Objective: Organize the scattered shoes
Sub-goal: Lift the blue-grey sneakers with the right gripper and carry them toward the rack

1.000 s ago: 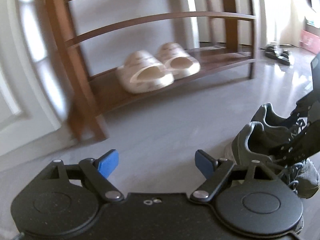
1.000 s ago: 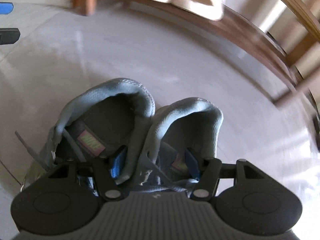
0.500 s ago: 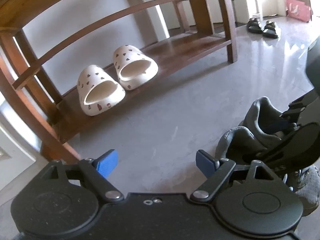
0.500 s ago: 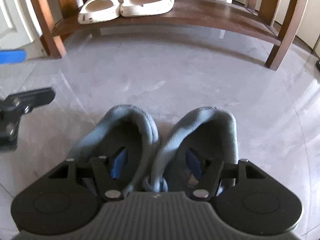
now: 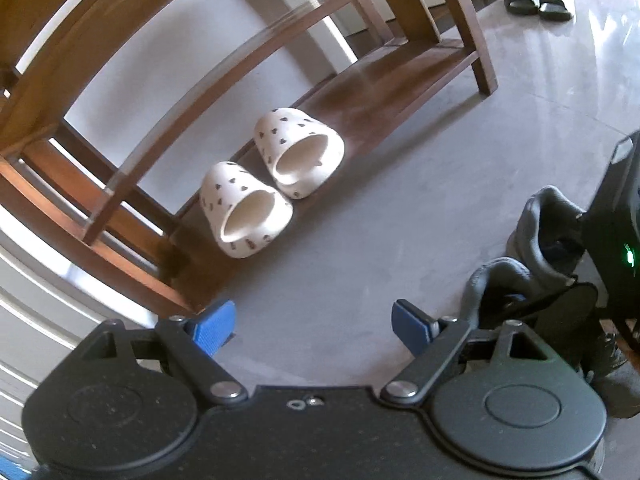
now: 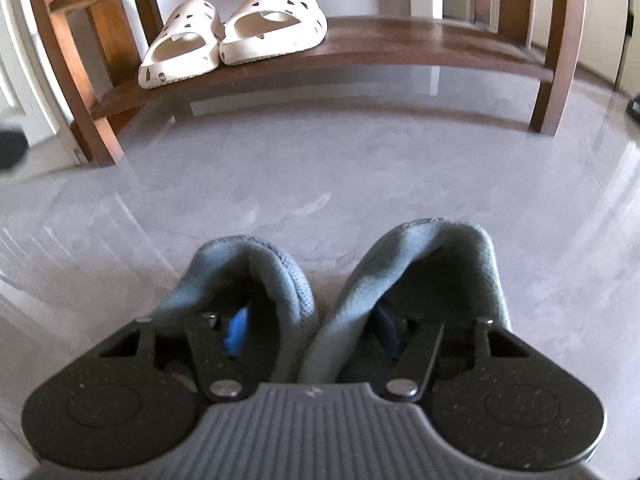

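Your right tool [image 6: 316,330] is closing, one blue finger tucked inside each of the two grey sneakers [image 6: 424,280], with their touching inner collars bunched between the jaws; can't tell if the pads are actually pressing yet. Your left tool [image 5: 312,326] is released and opening wider, with only bare grey floor [image 5: 400,200] between its fingers.

The sneakers are looking soft and knit, blue-grey, padded collars gaping open, sitting side by side on the floor well short of the wooden shoe rack [image 6: 400,46]. Half a second ago you were seeing more of the left shoe's opening; now your tool is sitting deeper in them, and the rack is looking closer.

Heels are pointing toward the rack, toes back under your tool, so the long axis is running straight at the shelf holding the white spotted slippers [image 6: 234,32].
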`<state>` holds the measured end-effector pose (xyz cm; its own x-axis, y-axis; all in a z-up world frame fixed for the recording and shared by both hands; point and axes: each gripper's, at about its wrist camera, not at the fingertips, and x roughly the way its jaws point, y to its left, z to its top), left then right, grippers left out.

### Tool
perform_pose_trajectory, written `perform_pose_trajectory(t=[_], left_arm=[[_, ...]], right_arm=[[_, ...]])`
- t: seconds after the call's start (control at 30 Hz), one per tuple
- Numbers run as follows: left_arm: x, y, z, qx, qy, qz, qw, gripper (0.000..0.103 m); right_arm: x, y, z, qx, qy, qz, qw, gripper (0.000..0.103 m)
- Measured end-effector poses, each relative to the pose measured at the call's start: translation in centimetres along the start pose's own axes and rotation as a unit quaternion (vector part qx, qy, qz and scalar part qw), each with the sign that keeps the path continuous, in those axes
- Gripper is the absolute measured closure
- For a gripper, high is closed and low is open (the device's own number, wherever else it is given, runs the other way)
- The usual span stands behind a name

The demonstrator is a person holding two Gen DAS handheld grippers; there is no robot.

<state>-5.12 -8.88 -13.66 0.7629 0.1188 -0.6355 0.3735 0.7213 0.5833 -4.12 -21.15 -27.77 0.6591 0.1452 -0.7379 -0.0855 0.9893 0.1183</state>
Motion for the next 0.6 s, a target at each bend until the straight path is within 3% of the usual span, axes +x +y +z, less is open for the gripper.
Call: perform_pose_trajectory(t=[0.13,0.27,0.6], left_arm=[[1.5,-0.3,0.1,-0.002,0.002,-0.010,0.9999,0.015],[3.5,-0.5,-0.2,-0.036,0.016,-0.043,0.9983,0.015],[6.2,-0.1,-0.6,-0.080,0.023,-0.076,0.9936,0.014]], right_arm=[[0.4,0.4,0.1,0.003,-0.013,-0.017,1.000,0.046],[0.3,0.9,-0.4,0.001,-0.029,-0.030,0.999,0.051],[-0.9,-0.1,-0.9,0.055,-0.064,-0.051,0.995,0.059]])
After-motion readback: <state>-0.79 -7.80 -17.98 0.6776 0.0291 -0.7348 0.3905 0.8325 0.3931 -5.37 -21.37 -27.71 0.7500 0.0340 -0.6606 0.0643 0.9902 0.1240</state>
